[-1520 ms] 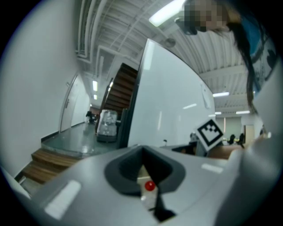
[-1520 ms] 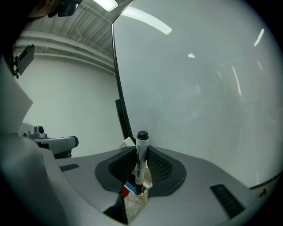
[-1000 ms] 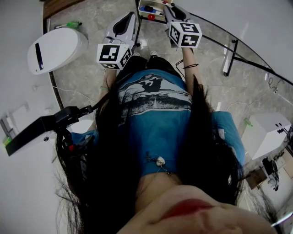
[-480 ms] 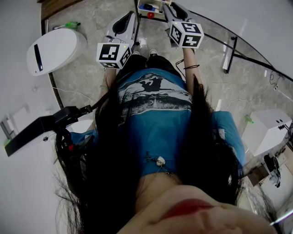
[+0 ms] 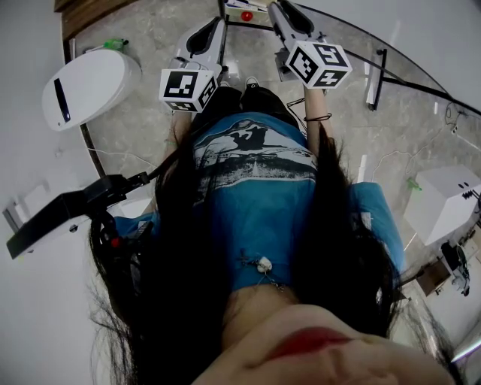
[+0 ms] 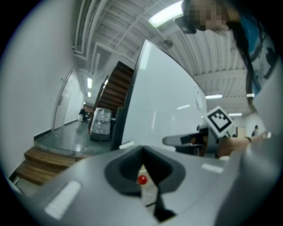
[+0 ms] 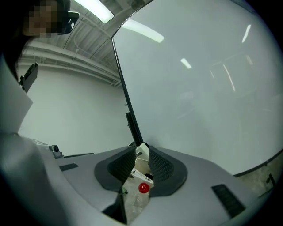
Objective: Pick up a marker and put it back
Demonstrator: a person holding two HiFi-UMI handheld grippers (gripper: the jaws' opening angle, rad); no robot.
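Marker stands red end up in a white holder, on the stand at the far edge of the head view, straight ahead of both tools. My right gripper has its jaws partly apart with nothing pinched; I see holder and red cap through the gap, beyond the pads. My left gripper has its jaws drawn together at the tips, empty, off to the side. I judge the marker light and stiff, with a smooth round plastic barrel likely to twist or slide under ribbed pads. I'd take it across the barrel just under the cap, square on, not by the cap itself, which may pull off. Modest squeeze should do. How much barrel stands clear of the holder I cannot tell.
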